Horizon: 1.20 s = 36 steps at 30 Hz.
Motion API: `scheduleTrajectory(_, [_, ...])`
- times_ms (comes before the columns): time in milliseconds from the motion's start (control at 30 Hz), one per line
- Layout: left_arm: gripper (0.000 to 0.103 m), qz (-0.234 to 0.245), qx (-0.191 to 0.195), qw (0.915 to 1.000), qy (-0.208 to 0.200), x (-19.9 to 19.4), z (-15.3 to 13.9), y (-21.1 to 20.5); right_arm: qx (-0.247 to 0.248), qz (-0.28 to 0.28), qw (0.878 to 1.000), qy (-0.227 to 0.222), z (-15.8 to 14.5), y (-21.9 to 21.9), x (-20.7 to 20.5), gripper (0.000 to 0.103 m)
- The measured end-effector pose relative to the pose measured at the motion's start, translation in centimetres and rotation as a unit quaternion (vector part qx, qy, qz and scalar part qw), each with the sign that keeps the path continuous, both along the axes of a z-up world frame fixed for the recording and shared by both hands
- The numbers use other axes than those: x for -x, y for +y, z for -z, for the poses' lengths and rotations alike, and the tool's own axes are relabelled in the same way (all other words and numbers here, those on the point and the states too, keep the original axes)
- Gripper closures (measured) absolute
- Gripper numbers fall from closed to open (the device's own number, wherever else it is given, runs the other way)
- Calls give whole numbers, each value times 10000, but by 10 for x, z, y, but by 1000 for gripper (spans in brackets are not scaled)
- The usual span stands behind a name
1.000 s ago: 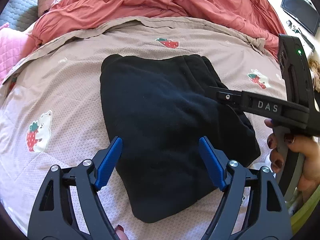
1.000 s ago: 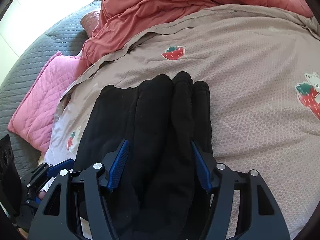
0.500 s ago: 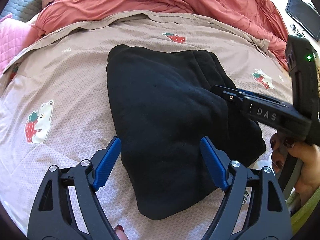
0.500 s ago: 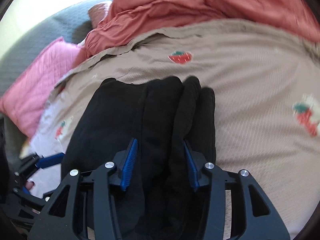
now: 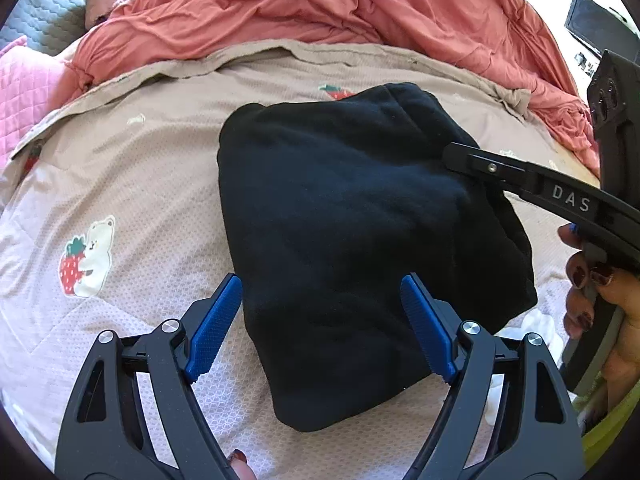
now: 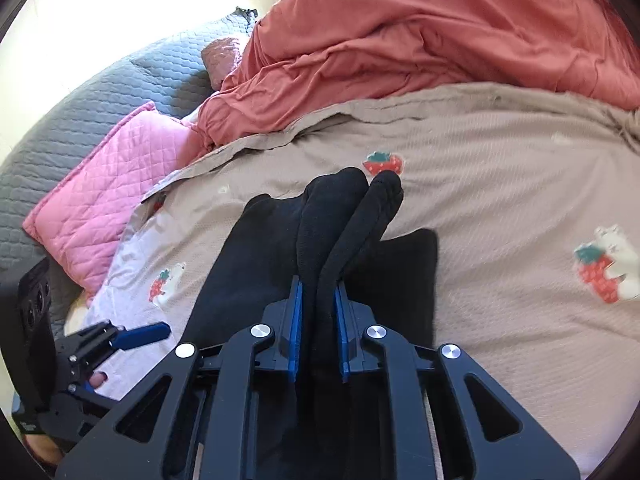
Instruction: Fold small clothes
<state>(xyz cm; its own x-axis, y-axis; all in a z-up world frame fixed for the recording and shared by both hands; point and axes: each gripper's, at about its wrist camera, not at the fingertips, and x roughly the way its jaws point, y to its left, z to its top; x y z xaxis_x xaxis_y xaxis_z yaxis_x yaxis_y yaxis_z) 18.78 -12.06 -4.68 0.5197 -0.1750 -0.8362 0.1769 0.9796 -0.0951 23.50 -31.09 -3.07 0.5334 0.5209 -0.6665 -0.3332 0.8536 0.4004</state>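
Note:
A folded black garment [image 5: 352, 220] lies on the beige strawberry-print bed cover [image 5: 120, 184]. My left gripper [image 5: 320, 280] hovers open over the garment's near end, its blue pads apart on either side and not touching it. In the right wrist view my right gripper [image 6: 318, 282] is closing, and its blue pads pinch a thick fold of the black garment [image 6: 256, 280], whose right side is raised off the cover. In the left wrist view the right gripper [image 5: 452, 156] reaches in from the right onto the garment's far right edge.
A rumpled red duvet [image 5: 320, 8] is heaped along the far side of the bed. To the left lie a pink quilted pillow [image 6: 100, 192] and a grey quilt [image 6: 80, 100]. A hand [image 5: 592, 280] holds the right gripper's handle, near some white cloth [image 5: 536, 324].
My right gripper's jaws went from wide apart to pinched on the garment's fold and rose, lifting that side. The left gripper stayed open and hardly moved.

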Motion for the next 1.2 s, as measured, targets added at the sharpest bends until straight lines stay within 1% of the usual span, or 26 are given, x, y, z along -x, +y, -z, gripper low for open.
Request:
scheduleTrajectory(67, [29,-6,8,10000,-3,-1,1,0,144,103,9998,24,1,-6,-1,90])
scheduleTrajectory(100, [29,-8,-3,10000,24,-1,2,0,293,172,9994,74,6,-9,-2,90])
scheduleTrajectory(133, [29,-8,-27,9999,111,-2,5,0,475,228,9984,186,16,-10,-5,90])
scheduleTrajectory(200, [29,-16,-56,9997,253,-3,12,1,611,272,9968,436,34,-10,-9,90])
scheduleTrajectory(267, [27,-16,-38,9994,347,-2,19,2,608,317,9958,601,46,-11,-13,88])
scheduleTrajectory(400, [24,-14,-13,9993,367,-2,24,5,979,342,9934,499,44,-7,-10,76])
scheduleTrajectory(433, [24,-21,0,9993,368,-3,24,6,1001,344,9931,499,44,-8,-10,75])
scheduleTrajectory(467, [24,-22,4,9993,365,-3,23,6,988,357,9930,531,45,-9,-10,74])
scheduleTrajectory(533, [24,-9,-31,9994,342,-2,24,6,905,441,9931,604,44,-13,-11,68])
scheduleTrajectory(567, [24,-1,-59,9995,317,-1,23,5,831,476,9935,609,41,-17,-11,66])
scheduleTrajectory(667, [24,-28,-49,9996,262,0,19,7,650,578,9953,423,24,-26,-7,63])
scheduleTrajectory(700, [24,-38,-38,9997,239,0,18,8,560,536,9964,356,18,-27,-6,58])
scheduleTrajectory(833, [24,-66,10,9999,142,2,11,11,365,306,9988,142,-4,-30,8,57])
scheduleTrajectory(900, [24,-80,-1,9998,166,1,12,12,251,181,9994,174,-7,-30,16,57])
scheduleTrajectory(933, [24,-85,3,9998,177,1,12,13,137,73,9995,268,-7,-29,21,57])
scheduleTrajectory(1000, [24,-96,19,9997,221,2,15,13,61,-64,9991,413,-5,-26,25,57])
scheduleTrajectory(1067, [24,-91,-10,9995,293,3,20,13,168,-238,9978,590,3,-19,30,58])
scheduleTrajectory(1100, [24,-77,-9,9995,321,4,21,12,290,-287,9969,674,8,-14,31,66])
scheduleTrajectory(1133, [24,-63,-2,9994,333,5,23,11,477,-312,9953,779,17,-9,31,83])
scheduleTrajectory(1167, [24,-63,-5,9994,337,5,23,11,591,-319,9943,832,22,-8,33,90])
scheduleTrajectory(1200, [24,-54,4,9993,368,6,24,10,637,-290,9940,836,24,-7,34,92])
